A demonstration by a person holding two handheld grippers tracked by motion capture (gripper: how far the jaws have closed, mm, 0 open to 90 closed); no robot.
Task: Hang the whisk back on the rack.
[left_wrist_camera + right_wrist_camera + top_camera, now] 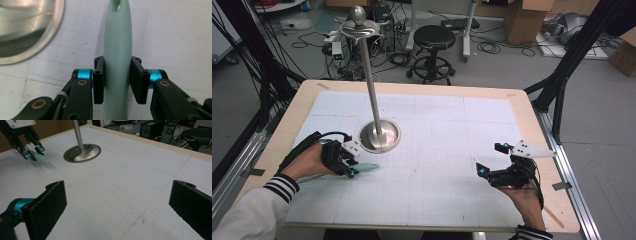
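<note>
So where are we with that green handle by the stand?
Done: the left gripper is shut on the pale green handle, its hole end pointing away from the jaws. In hand: the handle sits low over the mat beside the stand. Left: whatever placement follows; the stand's top hooks look bare, and the right gripper waits open.

A stand (pixel 379 136) is placed on the table (pixel 307 100), left of centre. A handle (pixel 368 167) is located just before its base, gripped by the left gripper (pixel 352 172). The right gripper (pixel 492 162) is positioned well apart, at the table's right.
</note>
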